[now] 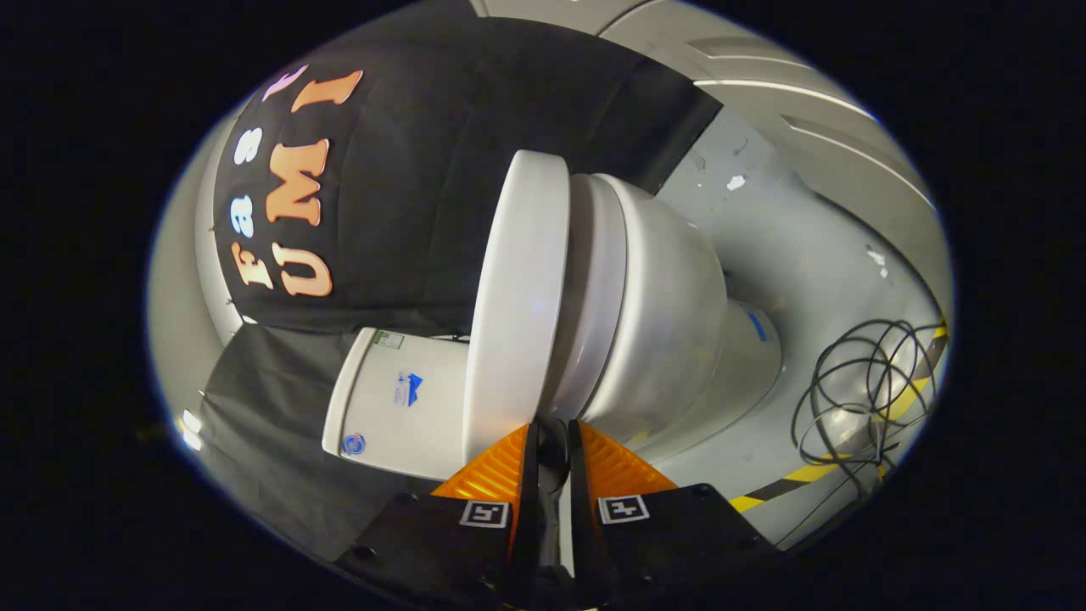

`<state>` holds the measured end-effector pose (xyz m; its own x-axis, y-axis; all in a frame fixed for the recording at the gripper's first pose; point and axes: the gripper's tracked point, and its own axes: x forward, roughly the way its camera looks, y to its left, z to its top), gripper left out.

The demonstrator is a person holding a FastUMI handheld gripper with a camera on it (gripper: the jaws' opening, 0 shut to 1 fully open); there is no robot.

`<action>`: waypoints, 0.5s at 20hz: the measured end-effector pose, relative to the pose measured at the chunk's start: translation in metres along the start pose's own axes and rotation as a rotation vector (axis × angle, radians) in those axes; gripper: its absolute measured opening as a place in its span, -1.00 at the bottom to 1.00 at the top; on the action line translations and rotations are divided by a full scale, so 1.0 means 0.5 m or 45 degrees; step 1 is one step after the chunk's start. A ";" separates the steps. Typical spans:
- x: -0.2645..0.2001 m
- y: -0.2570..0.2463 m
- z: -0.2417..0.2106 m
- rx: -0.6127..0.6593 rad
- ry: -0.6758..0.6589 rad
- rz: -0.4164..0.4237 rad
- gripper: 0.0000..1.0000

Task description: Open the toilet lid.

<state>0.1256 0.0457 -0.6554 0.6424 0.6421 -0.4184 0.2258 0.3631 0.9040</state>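
Observation:
The view is rolled on its side, so the white toilet lies sideways in it. Its lid [517, 288] rests closed against the seat [594, 297], which sits on the bowl [670, 314]. The tank [399, 399] joins the lid's hinge end, close ahead of my fingers. My gripper [553, 428] is shut, with only a narrow dark slit between the fingers and nothing held. Its tips point at the seam between lid and seat near the hinge end. Whether they touch the toilet I cannot tell.
A loose coil of black cable [865, 399] lies on the grey floor [806, 255] beyond the bowl, over a yellow-and-black floor stripe [814, 471]. Black cloth [407, 170] hangs behind the tank and lid.

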 end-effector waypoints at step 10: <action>-0.020 0.023 0.003 -0.123 -0.053 -0.027 -0.85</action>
<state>0.1229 0.0425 -0.6408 0.6688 0.6057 -0.4312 0.1690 0.4409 0.8815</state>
